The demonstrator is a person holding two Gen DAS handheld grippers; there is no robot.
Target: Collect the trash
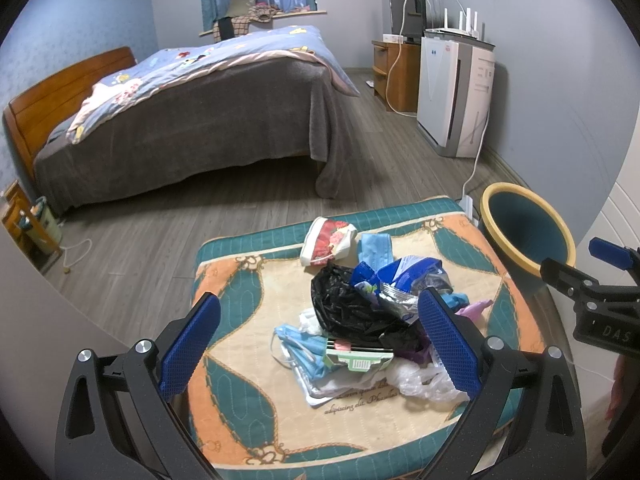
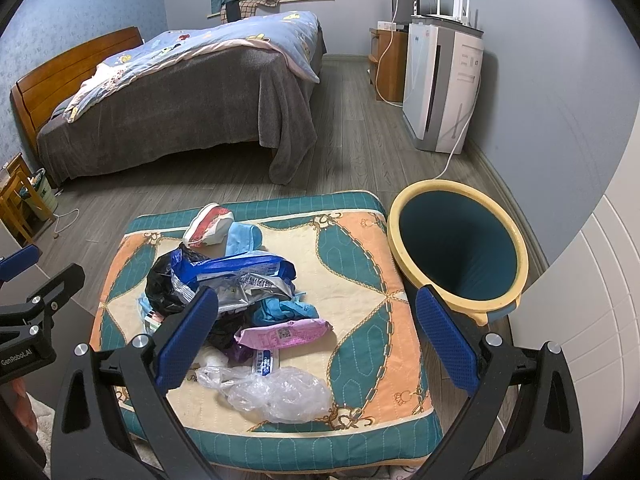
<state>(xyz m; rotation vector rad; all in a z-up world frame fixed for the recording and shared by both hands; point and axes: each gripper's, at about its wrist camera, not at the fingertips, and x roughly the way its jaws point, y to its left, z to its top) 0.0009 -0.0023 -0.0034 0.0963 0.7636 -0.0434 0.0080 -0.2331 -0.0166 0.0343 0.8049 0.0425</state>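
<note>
The trash pile (image 2: 236, 300) sits heaped on the patterned cushion (image 2: 360, 280), toward the side away from the bin (image 2: 460, 248); the bin stands on the floor just beside the cushion's far-right corner, its mouth tipped toward me and nothing visible inside it. The pile consists of a black plastic bag (image 1: 348, 304), blue wrappers, a pink packet (image 2: 284, 334) on the bin-facing edge, a clear plastic bag (image 2: 276, 392) at the near edge, and face masks. A red-and-white wrapper (image 1: 328, 240) lies apart from the heap, farther along the cushion from me. I hold the left gripper (image 1: 320, 344) above the pile with its jaws wide apart and nothing between them; the right gripper (image 2: 316, 344) hovers between pile and bin, jaws likewise spread and empty. I judge this to be the opening step: no item is lifted yet. The next move calls for lowering one gripper onto a single loose piece (the pink packet looks most accessible to the right), closing on it, then carrying it to the bin's mouth.
</note>
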